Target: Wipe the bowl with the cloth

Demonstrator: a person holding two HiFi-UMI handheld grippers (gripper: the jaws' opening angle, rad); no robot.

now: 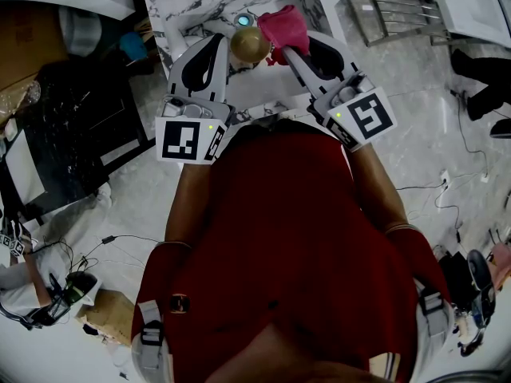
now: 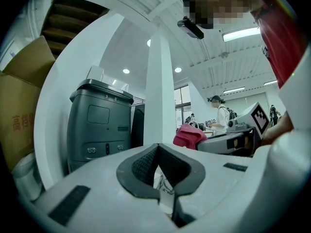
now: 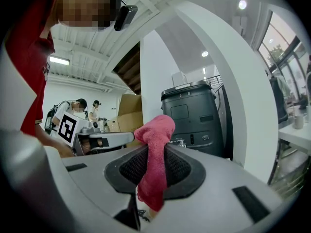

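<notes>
Brass-coloured bowl (image 1: 250, 45) midway between the marble worktop's (image 1: 180, 10) side edges, just ahead of both gripper tips; neither gripper view shows it. Right gripper (image 3: 150, 171) clamped on the pink cloth (image 3: 156, 130); left gripper (image 2: 159, 171) jaws together, empty. Wiping apparently not begun: the cloth must next meet the bowl.

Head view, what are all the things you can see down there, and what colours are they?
bowl: one, gold, over the table between the gripper tips
cloth: one, pink, beside the bowl
table: one, white marble pattern, top of view
metal rack: one, silver, floor at top right
cardboard box: one, brown, far left
shirt: one, red, on the person
left gripper: one, white and black, shut, empty
right gripper: one, white and black, shut on the cloth
</notes>
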